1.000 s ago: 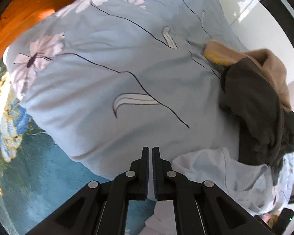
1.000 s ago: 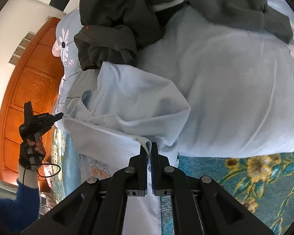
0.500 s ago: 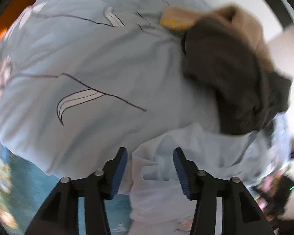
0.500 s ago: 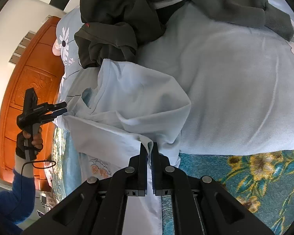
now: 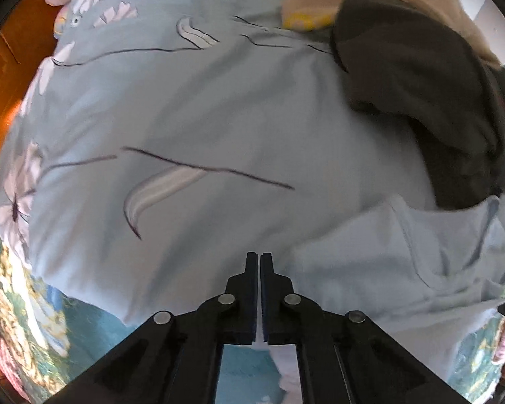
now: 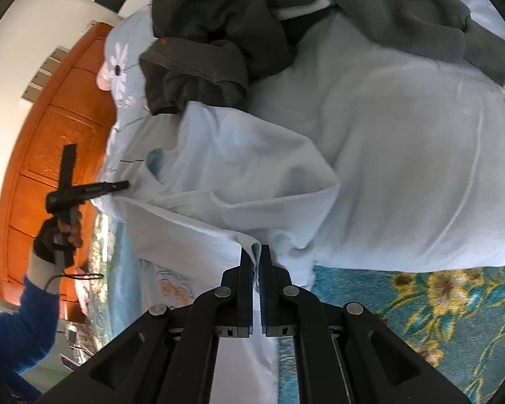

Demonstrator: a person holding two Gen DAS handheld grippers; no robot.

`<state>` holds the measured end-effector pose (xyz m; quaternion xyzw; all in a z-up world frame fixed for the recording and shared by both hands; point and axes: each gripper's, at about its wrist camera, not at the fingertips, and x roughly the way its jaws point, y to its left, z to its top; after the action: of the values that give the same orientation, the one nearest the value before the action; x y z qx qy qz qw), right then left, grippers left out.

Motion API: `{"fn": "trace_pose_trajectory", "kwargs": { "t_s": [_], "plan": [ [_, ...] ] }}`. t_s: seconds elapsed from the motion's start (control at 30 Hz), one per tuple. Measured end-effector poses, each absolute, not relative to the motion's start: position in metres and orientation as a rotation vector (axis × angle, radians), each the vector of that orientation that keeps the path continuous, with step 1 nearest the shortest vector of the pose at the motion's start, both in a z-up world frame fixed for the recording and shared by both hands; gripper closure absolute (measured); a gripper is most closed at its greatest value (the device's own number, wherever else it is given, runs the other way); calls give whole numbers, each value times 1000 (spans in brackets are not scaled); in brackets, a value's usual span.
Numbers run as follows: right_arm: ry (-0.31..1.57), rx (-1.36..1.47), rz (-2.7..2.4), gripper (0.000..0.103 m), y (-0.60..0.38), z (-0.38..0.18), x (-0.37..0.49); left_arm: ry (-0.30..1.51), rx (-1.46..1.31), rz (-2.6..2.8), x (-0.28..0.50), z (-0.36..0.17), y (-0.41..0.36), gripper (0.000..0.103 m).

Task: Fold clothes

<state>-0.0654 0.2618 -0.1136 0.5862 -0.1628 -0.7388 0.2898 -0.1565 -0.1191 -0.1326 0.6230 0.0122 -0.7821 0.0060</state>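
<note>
Both tongs (image 5: 260,259) (image 6: 256,252) pinch pale shirt (image 6: 252,175) hem at bed (image 6: 421,168) edge.

You are working in bright daylight; both views are well exposed on the pale blue duvet (image 5: 219,107). Glare burns out the white wall (image 6: 43,20) at the upper left of the right wrist view, and the orange wooden panel (image 6: 54,141) shines there. Soft shadows sit under the dark grey garment (image 6: 219,50). Your fisheye lenses bend the scene hard towards black rims. The left wrist view is smeared throughout; your left hand (image 6: 59,232) blurs slightly.
</note>
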Motion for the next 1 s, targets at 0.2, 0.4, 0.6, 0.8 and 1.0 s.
{"fn": "trace_pose_trajectory", "kwargs": {
  "t_s": [0.2, 0.4, 0.6, 0.8, 1.0],
  "plan": [
    [-444, 1620, -2003, 100, 262, -125, -69, 158, 1894, -2454, -152, -135, -145, 102],
    [-397, 1604, -2029, 98, 260, -115, -63, 421, 1786, -2538, -94, -118, -189, 101],
    [-429, 1652, -2131, 71, 282, -110, -38, 609, 1836, -2434, -12, -141, -203, 89],
    [-460, 1772, -2026, 71, 286, -118, 31, 622, 2008, -2331, 60, -168, -191, 87],
    [-507, 1923, -1889, 71, 289, -146, 104, 681, 2192, -2303, 113, -183, -171, 85]
  ]
}}
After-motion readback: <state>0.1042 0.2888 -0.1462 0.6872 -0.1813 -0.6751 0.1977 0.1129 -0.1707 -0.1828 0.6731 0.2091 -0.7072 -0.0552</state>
